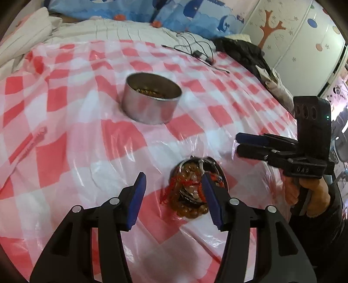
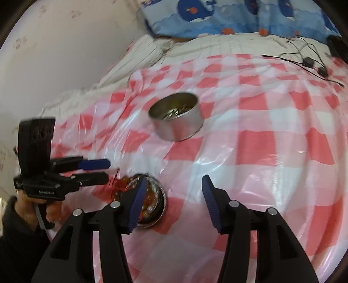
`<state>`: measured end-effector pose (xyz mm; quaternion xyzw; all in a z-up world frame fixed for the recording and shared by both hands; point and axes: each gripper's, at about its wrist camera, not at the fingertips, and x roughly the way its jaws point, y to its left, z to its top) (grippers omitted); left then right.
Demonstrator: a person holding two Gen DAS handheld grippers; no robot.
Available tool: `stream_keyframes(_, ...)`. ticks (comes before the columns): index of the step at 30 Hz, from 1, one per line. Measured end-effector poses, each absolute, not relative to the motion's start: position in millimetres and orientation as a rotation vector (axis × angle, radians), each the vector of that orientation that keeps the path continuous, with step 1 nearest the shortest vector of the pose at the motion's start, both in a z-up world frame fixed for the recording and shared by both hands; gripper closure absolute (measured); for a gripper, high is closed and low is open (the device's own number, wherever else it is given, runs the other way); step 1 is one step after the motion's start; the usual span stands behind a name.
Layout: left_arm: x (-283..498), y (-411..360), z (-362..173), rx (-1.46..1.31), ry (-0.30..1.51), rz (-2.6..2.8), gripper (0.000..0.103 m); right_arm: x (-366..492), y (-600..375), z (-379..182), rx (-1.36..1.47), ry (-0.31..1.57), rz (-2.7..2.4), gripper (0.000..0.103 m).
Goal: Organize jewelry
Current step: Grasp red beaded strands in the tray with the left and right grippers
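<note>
A round metal tin [image 1: 151, 99] holding some jewelry stands on the red-checked plastic sheet; it also shows in the right wrist view [image 2: 177, 116]. A shallow dish piled with amber bead bracelets and red cords [image 1: 192, 189] lies nearer; it also shows in the right wrist view [image 2: 150, 202]. My left gripper [image 1: 173, 185] is open and empty, just left of and above the pile, its right finger over the beads. My right gripper [image 2: 173, 189] is open and empty, to the right of the dish. In the left wrist view the right gripper [image 1: 238, 143] hovers right of the pile.
The checked sheet [image 1: 76, 122] covers a bed. Black cables and a small adapter [image 1: 199, 53] lie at the far edge. Dark clothing [image 1: 243, 52] lies at the far right, a blue patterned quilt [image 2: 228, 17] behind, a wall [image 2: 54, 54] to the left.
</note>
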<state>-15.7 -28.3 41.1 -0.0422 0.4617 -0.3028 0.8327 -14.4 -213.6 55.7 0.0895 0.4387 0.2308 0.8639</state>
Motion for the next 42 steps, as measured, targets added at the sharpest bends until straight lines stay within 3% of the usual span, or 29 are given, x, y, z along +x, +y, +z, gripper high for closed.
stream_keyframes(10,-13,-29,35,-0.117,1.007,-0.656,0.053,-35,-156,51,-0.005,0.904,0.701,0.052)
stream_keyframes(13,-11,-30,32,-0.133,1.019,-0.663,0.053,-33,-148,42,-0.022,0.922,0.699,0.057)
stream_keyframes(15,-9,-31,30,-0.134,1.025,-0.660,0.053,-33,-142,39,-0.055,0.924,0.692,0.067)
stream_keyframes(17,-8,-31,28,-0.140,1.033,-0.659,0.061,-33,-140,37,-0.061,0.925,0.694,0.076)
stream_keyframes(19,-7,-31,27,-0.133,1.039,-0.655,0.090,-33,-141,40,-0.057,0.917,0.695,0.086)
stream_keyframes(20,-7,-31,27,-0.129,1.041,-0.656,0.094,-32,-143,41,-0.052,0.912,0.693,0.094)
stream_keyframes(22,-8,-30,31,-0.129,1.028,-0.667,0.100,-31,-149,44,-0.027,0.906,0.686,0.094)
stream_keyframes(31,-11,-12,57,-0.245,0.917,-0.734,0.101,-20,-187,61,0.204,0.838,0.688,0.094)
stream_keyframes(42,-13,-13,67,-0.232,0.864,-0.723,0.101,-15,-204,66,0.278,0.804,0.643,0.094)
